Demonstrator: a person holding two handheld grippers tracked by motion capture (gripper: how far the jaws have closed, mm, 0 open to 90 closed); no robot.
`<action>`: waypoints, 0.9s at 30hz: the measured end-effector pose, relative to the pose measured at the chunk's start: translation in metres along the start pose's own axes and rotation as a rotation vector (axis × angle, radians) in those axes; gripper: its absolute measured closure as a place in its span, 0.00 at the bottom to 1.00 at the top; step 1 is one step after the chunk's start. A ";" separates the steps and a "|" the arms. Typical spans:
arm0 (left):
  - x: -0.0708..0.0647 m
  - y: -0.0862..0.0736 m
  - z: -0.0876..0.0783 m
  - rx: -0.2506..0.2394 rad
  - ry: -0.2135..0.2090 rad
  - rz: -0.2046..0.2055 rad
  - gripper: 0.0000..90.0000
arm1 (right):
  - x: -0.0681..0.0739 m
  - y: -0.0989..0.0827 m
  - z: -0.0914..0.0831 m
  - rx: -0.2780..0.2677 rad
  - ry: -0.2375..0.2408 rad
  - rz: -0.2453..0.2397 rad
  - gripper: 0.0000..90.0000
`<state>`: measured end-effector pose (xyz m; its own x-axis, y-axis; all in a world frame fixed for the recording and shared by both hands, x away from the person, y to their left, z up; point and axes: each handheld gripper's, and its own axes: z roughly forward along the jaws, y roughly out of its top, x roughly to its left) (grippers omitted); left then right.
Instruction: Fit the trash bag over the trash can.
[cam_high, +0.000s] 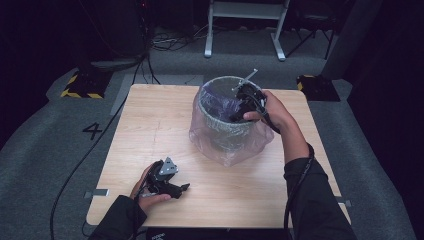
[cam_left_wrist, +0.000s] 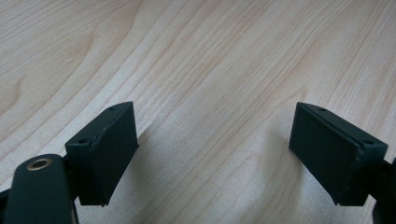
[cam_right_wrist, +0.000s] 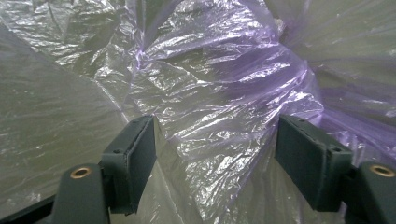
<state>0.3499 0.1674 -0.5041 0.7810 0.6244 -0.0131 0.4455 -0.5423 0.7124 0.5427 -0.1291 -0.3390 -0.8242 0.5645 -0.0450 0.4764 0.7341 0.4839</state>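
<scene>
Right gripper (cam_high: 239, 111): at the bin's rim on its 3 o'clock side, tipped down into the bin; jaws wide apart, nothing held.
Right gripper up close (cam_right_wrist: 212, 168): crinkly bag between and behind the two pads, not pinched yet.
Left gripper (cam_high: 175, 190): low on the table near 7 o'clock, resting in the left hand (cam_high: 145, 192); jaws spread wide, nothing held.
Left gripper up close (cam_left_wrist: 215, 158): bare wood between the pads.
Bin (cam_high: 225, 112): grey, round, standing up, a bit past the middle of the table toward 1 o'clock.
Bag (cam_high: 225, 145): thin, see-through, a little purple; lining the bin, hanging over the rim and puffed out around the outside down to the table.
Table (cam_high: 150, 130): light wood, square.
Which way to the bag: straight ahead of the right gripper, very close or touching.
Nearer hand: right hand (cam_high: 275, 112), right at the bin; left one well apart, off toward 7 o'clock from the bin.
Likely next move: a guess only, shutting the right jaws on a fold of bag, or pushing it deeper in.
Long way of the bin: up and down, open mouth on top.
Hard to see: bottom of the bin, hidden by bag; right jaw tips in the high view, lost against dark plastic; thin grey stick by the rim near 12 o'clock, cannot tell what it is.
</scene>
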 end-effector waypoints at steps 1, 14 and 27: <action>0.000 0.000 0.000 0.000 0.000 0.001 0.16 | 0.000 0.000 0.000 0.002 0.003 0.003 0.32; -0.001 0.000 0.000 0.001 -0.005 0.012 0.17 | -0.001 0.002 0.004 0.066 -0.021 0.021 0.26; -0.001 0.000 -0.001 0.000 -0.006 0.012 0.17 | -0.003 0.006 0.009 0.137 -0.007 0.032 0.24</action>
<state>0.3489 0.1675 -0.5041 0.7890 0.6143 -0.0084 0.4358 -0.5500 0.7125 0.5505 -0.1232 -0.3440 -0.8058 0.5909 -0.0380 0.5402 0.7599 0.3615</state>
